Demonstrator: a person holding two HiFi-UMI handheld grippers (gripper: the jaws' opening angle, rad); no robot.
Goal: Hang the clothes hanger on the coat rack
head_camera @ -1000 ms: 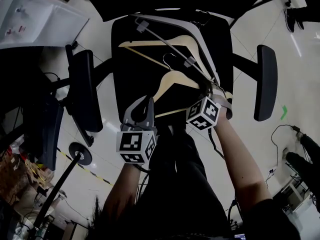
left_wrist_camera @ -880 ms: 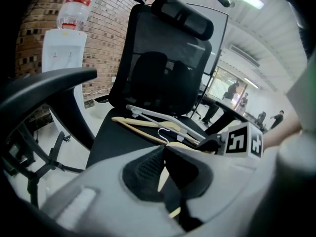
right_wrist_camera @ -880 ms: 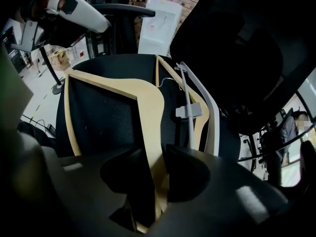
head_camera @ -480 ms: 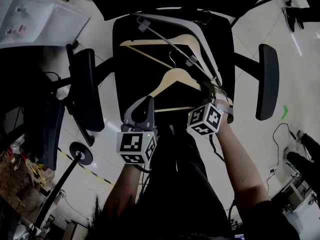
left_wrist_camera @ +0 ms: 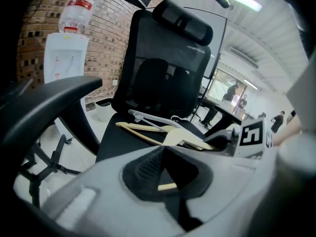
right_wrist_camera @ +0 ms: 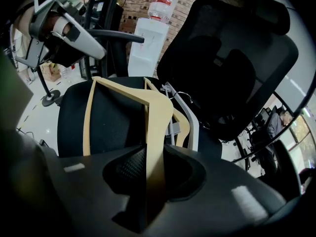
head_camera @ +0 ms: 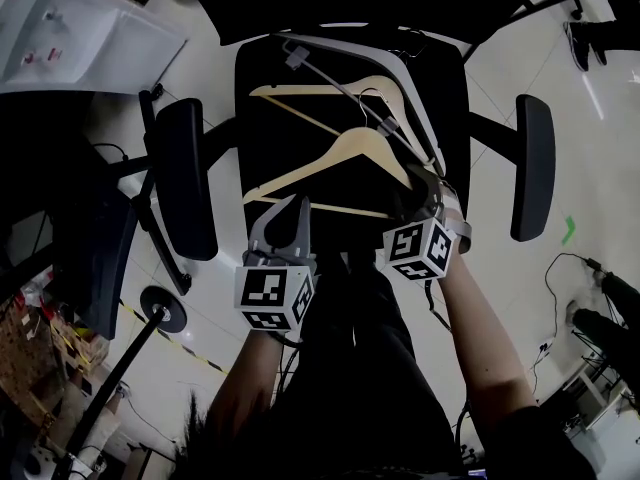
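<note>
In the head view the left gripper hovers at the front edge of the office chair seat. Only its own view shows its jaws pressed together on nothing, with the chair's backrest and a water dispenser beyond. The wooden hanger sits tilted over the seat, near a second wooden hanger and a pale plastic hanger. The right gripper, whose jaws have just been closing, pinches the wooden hanger's arm, seen clearest in its own view.

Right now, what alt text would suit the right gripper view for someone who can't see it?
The right gripper holds a pale wooden clothes hanger, its jaws having just been closing on it, over a black office chair with a white hanger behind.
</note>
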